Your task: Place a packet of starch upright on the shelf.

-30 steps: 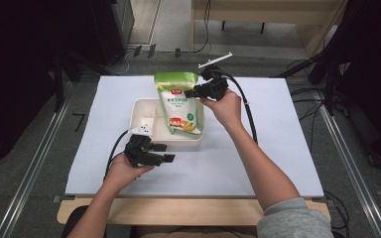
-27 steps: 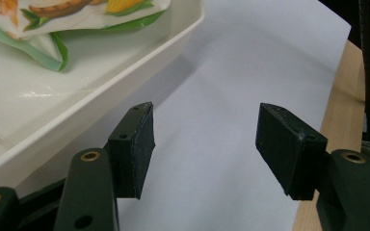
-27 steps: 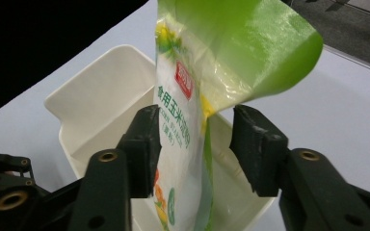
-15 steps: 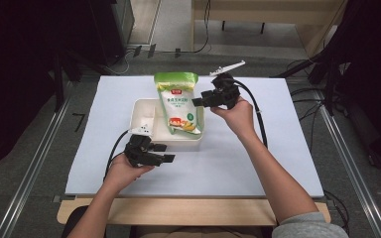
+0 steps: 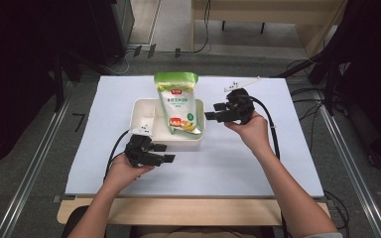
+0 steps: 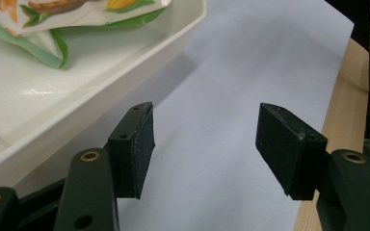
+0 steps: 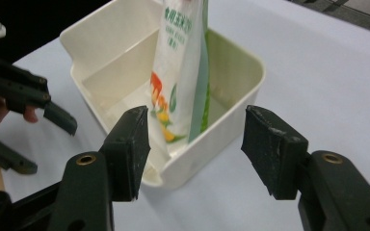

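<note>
Table: a white sheet [image 5: 238,163] covers the table top; a bare wooden edge [image 5: 178,215] shows along the person's side.
Tray: a cream plastic tray [image 5: 141,106] stands on the sheet, a little left of the middle.
Pouch: a green and white food pouch [image 5: 177,101] stands in the right part of the tray and leans back, so its green top goes past the tray's far wall. In the right gripper view the pouch [image 7: 183,62] stands nearly upright against the near wall of the tray [image 7: 111,43].
Small item: a small white object [image 5: 144,130] lies at the tray's near left corner; what it is cannot be told.
Left gripper: the left gripper [image 5: 167,152] is held low over the sheet, just in front of the tray. Its jaws are wide apart and hold nothing. In its own view the left gripper [image 6: 204,144] has only sheet between the jaws, and the tray rim [image 6: 125,62] is just beside one of them.
Right gripper: the right gripper [image 5: 212,111] is held just to the right of the tray, pointing at the pouch. Its jaws are spread wide and empty, apart from tray and pouch.
</note>
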Demonstrator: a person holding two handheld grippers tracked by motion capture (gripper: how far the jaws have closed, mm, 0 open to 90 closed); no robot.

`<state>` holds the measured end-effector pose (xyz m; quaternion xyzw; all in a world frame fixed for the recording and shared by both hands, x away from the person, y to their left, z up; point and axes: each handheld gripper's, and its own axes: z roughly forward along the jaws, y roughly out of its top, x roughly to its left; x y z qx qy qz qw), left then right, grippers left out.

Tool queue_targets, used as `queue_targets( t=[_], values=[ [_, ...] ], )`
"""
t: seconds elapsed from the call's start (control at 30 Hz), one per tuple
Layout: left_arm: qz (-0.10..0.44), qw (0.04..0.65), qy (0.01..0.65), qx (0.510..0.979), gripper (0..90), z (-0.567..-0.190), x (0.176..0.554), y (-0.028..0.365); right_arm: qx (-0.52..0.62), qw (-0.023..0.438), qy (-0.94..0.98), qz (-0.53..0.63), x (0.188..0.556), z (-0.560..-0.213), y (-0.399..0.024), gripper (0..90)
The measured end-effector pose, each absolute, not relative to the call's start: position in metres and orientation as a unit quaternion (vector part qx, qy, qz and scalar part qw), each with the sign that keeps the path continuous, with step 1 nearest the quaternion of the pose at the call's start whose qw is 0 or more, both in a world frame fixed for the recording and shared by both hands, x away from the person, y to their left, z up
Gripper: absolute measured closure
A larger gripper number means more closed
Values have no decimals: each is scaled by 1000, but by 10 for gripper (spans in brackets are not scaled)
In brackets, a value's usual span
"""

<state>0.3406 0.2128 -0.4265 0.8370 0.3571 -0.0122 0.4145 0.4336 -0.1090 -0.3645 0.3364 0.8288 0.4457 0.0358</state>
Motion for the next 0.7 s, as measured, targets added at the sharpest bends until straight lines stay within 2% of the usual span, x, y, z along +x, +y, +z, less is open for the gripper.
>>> queue_targets(
  t=[0.37, 0.7],
  values=[
    [-14, 412, 358, 838, 395, -427, 341, 213, 339, 26, 829, 443, 407, -387, -125, 445],
    [-13, 410, 358, 839, 392, -428, 341, 213, 346, 18, 832, 434, 397, -409, -130, 447]
  ],
)
